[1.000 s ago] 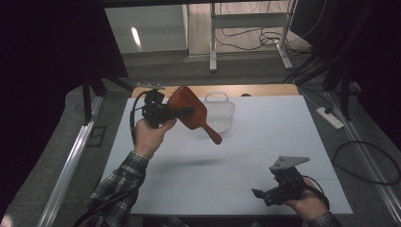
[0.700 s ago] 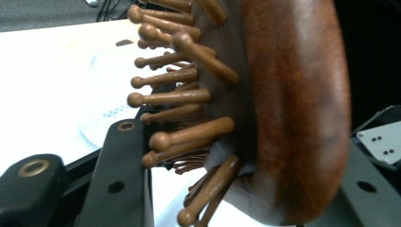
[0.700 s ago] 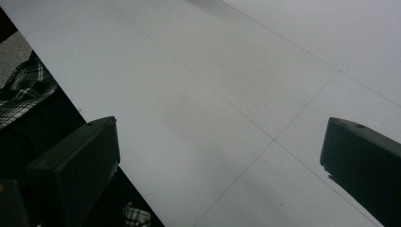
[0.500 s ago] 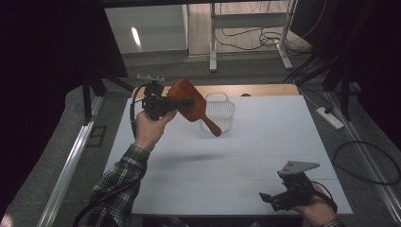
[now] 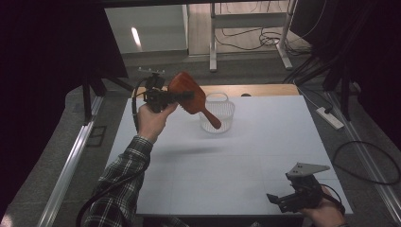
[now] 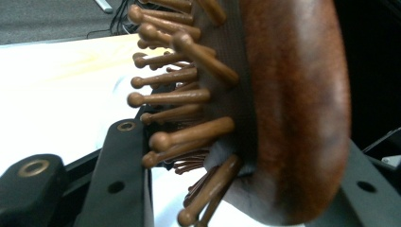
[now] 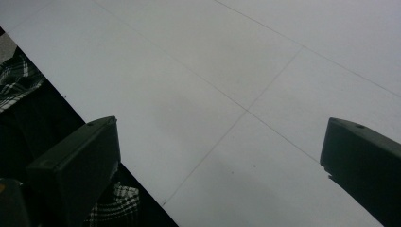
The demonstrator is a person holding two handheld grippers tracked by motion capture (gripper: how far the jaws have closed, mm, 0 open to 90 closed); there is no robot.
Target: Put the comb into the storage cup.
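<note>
Here the left gripper [image 5: 182,96] is raised just left of the basket [image 5: 217,112], its fingers clamped on the brush [image 5: 191,96], whose handle slants down over the basket's rim. The right gripper [image 5: 283,202], well away from the basket at the tabletop's [image 5: 246,156] near edge, has its fingers spread and empty.

Plaid flannel sleeve [image 5: 124,175], black two-jaw grippers (screw holes in the jaws), trailing black cables

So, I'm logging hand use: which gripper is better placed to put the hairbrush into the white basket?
Left. The left gripper already clamps the hairbrush in the air beside the white basket. The right gripper sits open at the table's near edge, far from both.
</note>
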